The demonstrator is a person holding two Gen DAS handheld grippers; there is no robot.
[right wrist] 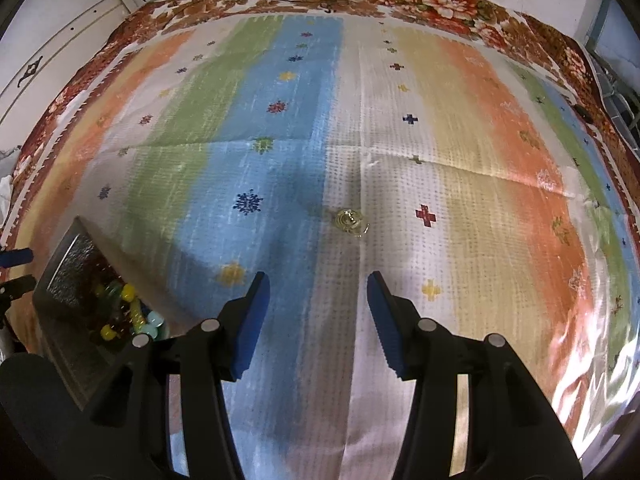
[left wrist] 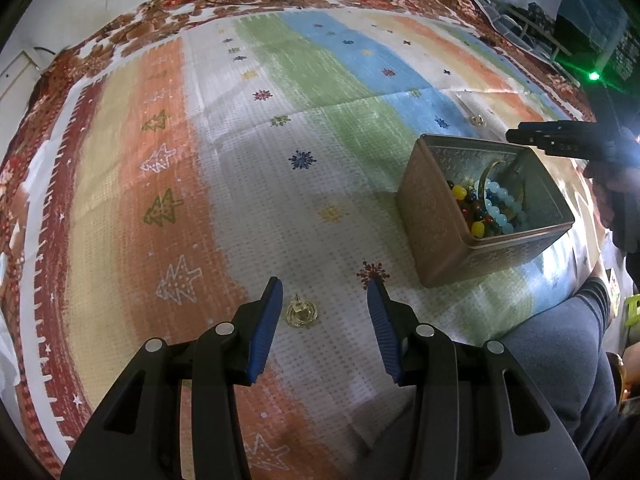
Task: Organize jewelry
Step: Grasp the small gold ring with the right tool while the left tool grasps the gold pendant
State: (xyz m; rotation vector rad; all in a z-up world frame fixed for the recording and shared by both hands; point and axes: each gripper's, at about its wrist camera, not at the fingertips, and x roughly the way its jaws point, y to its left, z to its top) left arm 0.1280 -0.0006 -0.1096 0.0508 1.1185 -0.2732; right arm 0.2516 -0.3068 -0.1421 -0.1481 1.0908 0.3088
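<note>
Progress: we see beads and bangles already in the tin box point(left wrist: 486, 216); two small gold pieces are left on the tabletop point(left wrist: 224, 184).
Left hand-held gripper point(left wrist: 325, 294): fingers wide apart, empty, a gold earring point(left wrist: 301, 312) at 11 o'clock between them.
Right hand-held gripper point(right wrist: 318, 290): spread wide, holding nothing; another gold earring point(right wrist: 350, 221) at 12 o'clock, clear of it.

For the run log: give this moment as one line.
left gripper open by earring | right gripper open | tin holds beads

Gold earring point(left wrist: 301, 312) lies flat near bead-filled tin box point(left wrist: 440, 236).
</note>
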